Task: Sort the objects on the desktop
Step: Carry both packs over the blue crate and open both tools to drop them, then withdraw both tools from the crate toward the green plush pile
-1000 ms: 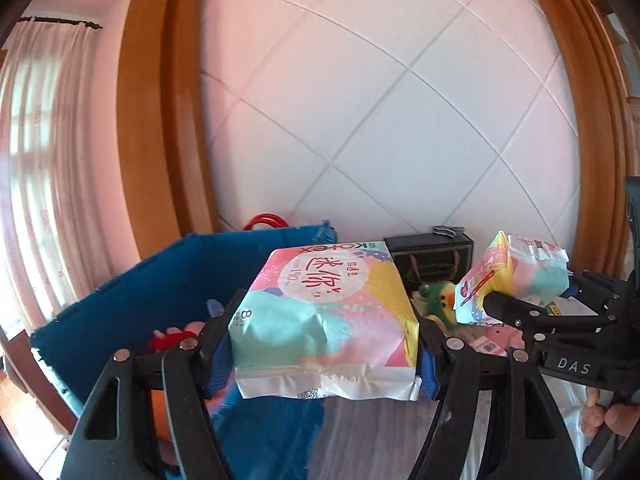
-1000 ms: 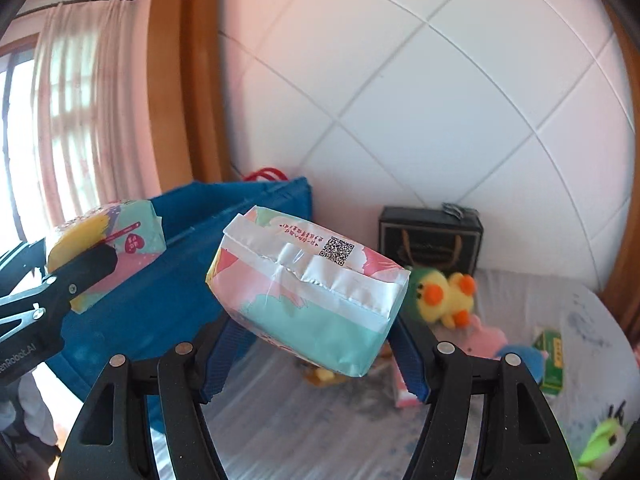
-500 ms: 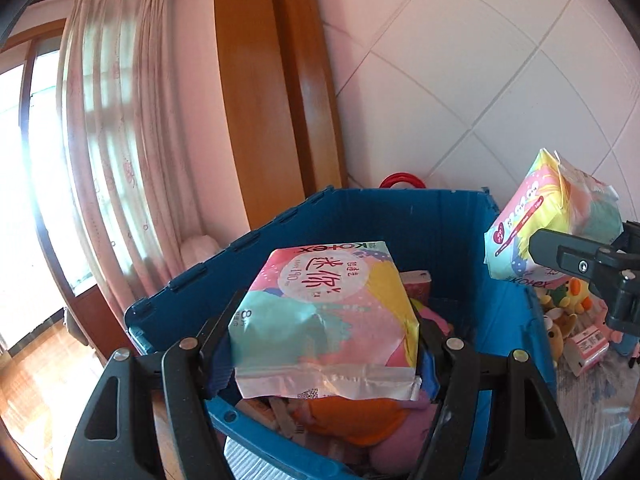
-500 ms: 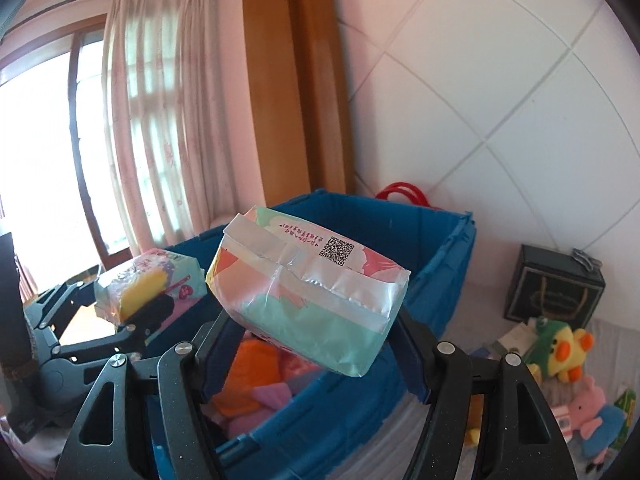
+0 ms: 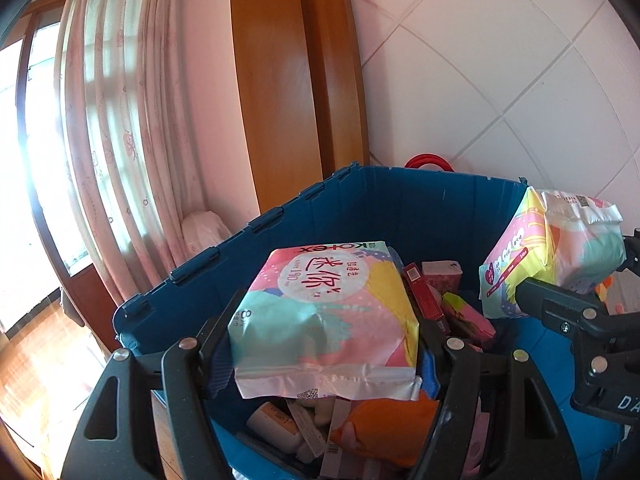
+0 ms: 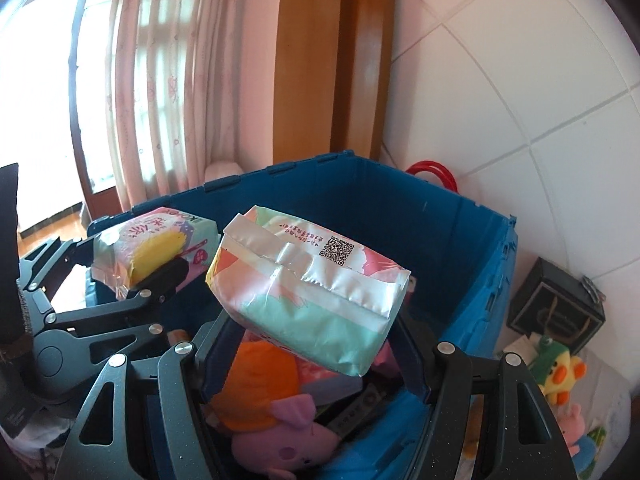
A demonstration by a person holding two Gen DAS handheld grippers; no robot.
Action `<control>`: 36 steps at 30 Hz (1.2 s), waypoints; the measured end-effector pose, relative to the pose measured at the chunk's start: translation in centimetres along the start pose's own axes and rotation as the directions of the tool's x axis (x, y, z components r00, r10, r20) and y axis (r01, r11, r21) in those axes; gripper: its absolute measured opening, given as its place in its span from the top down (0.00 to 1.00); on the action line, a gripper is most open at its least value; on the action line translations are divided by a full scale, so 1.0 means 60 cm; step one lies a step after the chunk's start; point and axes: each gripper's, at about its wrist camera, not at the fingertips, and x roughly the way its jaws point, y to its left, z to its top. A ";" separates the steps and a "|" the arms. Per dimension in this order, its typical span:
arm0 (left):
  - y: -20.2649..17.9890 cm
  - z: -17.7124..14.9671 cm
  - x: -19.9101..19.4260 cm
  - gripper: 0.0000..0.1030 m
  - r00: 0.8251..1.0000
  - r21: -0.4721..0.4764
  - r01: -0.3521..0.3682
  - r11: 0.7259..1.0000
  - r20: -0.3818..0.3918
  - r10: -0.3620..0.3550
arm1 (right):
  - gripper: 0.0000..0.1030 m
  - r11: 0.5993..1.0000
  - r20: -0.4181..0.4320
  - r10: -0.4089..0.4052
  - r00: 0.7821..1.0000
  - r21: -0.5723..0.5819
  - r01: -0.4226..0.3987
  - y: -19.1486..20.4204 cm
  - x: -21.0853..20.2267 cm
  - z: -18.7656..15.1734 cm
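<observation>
Kotex pads come in two pastel packs, both held in the air above an open blue storage crate (image 5: pixel 400 208). The left gripper (image 5: pixel 324 344) pinches one pack (image 5: pixel 324 316) flat between its fingers, printed face up, over the near part of the crate. The right gripper (image 6: pixel 308 320) clamps the second pack (image 6: pixel 308 280) tilted, its sealed seam and QR code facing the camera, over the crate's middle.

The crate stands against a white tiled wall (image 5: pixel 500 80), beside a wooden door frame (image 5: pixel 288 80) and a sheer pink curtain (image 5: pixel 120 120) drawn over a bright window. Wood flooring (image 5: pixel 36 340) shows at lower left in the left wrist view. To the crate's right, a black gift box (image 6: pixel 556 308) and a yellow duck plush (image 6: pixel 560 376) sit on a pale surface whose extent cannot be made out.

Inside the crate, a pink pig plush (image 6: pixel 280 436) and an orange soft toy (image 6: pixel 256 384) lie among boxes, largely covered by the packs and the grippers. A red handle (image 6: pixel 436 172) rises behind the crate's far wall; what it belongs to is hidden. More toys at the right edge of the right wrist view are cut off.
</observation>
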 end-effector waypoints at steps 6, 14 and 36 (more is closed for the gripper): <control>0.000 0.005 -0.002 0.21 1.000 -0.004 -0.013 1.000 0.013 0.013 | 0.25 0.999 -0.015 -0.050 0.999 -0.009 0.050 0.003 0.015 0.005; 0.013 -0.001 -0.016 0.20 0.999 -0.039 -0.032 0.999 0.025 0.033 | 0.00 0.998 0.043 -0.067 0.997 0.002 0.067 -0.013 -0.011 0.006; -0.161 0.017 -0.173 0.20 0.938 0.070 0.268 0.961 0.206 -0.277 | 0.00 0.896 0.081 -0.367 0.927 0.299 0.329 -0.222 -0.216 -0.165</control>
